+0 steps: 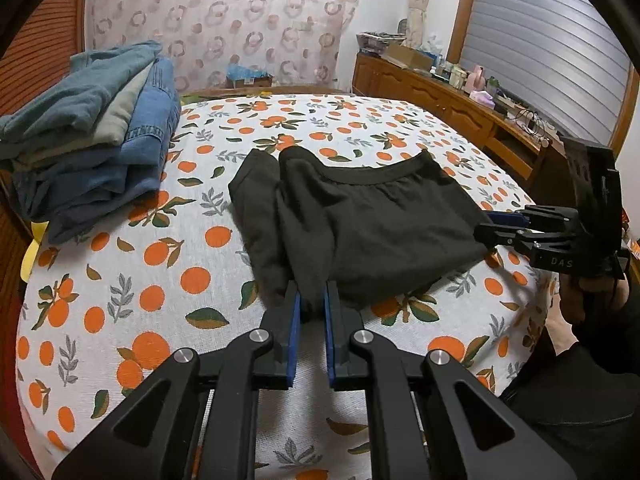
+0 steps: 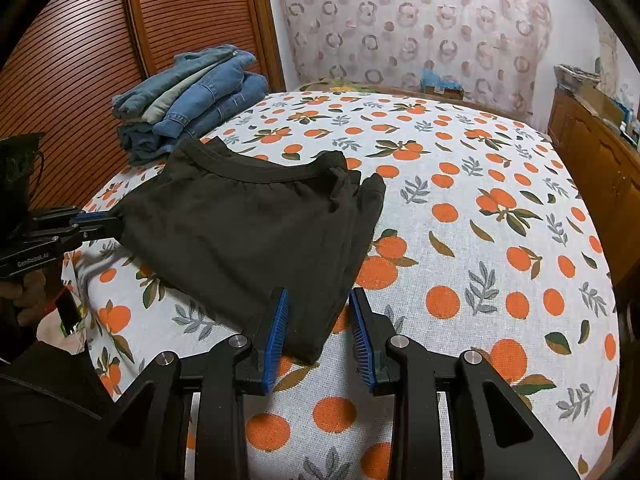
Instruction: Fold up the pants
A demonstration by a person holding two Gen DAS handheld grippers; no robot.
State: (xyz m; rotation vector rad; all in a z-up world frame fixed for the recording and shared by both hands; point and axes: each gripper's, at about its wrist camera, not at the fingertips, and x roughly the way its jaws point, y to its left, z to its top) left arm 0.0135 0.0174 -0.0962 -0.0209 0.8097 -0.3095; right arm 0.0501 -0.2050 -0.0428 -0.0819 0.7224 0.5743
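The black pants (image 1: 360, 216) lie folded on the orange-print sheet (image 1: 120, 280), waistband at the far side. In the left wrist view my left gripper (image 1: 312, 300) has its blue pads close together on the near edge of the pants. The right gripper (image 1: 496, 228) shows at the right, its fingers at the pants' right corner. In the right wrist view the pants (image 2: 248, 224) lie ahead; my right gripper (image 2: 318, 312) is open, its blue pads either side of the near corner. The left gripper (image 2: 104, 224) holds the pants' left corner there.
A stack of folded jeans (image 1: 92, 136) sits at the far left of the bed; it also shows in the right wrist view (image 2: 192, 96). A wooden dresser (image 1: 448, 104) with clutter runs along the right. A slatted wooden door (image 2: 80, 60) stands behind the jeans.
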